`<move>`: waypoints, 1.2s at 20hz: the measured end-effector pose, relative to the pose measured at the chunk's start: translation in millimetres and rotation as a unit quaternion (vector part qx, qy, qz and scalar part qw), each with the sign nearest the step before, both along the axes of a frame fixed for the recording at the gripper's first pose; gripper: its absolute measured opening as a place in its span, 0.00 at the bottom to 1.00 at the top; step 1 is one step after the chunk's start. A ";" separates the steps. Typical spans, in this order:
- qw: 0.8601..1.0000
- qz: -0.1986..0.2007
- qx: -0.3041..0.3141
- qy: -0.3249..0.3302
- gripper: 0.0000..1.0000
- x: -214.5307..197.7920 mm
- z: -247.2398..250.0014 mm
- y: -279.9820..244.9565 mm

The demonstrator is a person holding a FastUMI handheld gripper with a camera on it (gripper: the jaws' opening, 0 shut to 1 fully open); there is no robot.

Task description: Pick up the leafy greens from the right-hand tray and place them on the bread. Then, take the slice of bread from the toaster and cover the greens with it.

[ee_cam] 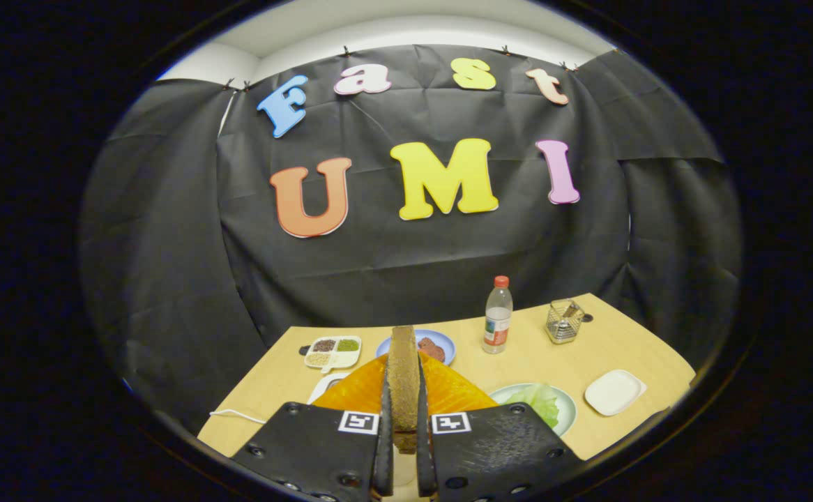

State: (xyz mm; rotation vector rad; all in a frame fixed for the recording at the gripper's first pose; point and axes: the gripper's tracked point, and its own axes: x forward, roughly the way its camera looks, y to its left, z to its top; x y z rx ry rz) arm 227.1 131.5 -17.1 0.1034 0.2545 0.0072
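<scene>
A slice of bread (404,380) is held upright, edge-on, pinched between both fingers of the tool (402,446). Just behind it an orange toaster (448,394) is seen on the wooden desk (609,348). To the right of the toaster, leafy greens (537,403) are laid on a pale green plate (565,411), with a small white dish (613,392) further right. Farther back, a blue plate (441,343) with something brown, a divided tray of seeds (332,351) to the left, a red-capped water bottle (498,315) and a wire holder (564,321) are set out. The bottle label is too small to be read, tbh. Square black-and-white markers (358,422) are stuck on the fingers.
</scene>
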 end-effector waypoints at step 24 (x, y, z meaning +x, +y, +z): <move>0.987 -0.043 0.129 0.083 0.14 70.2 -159.6 -149.5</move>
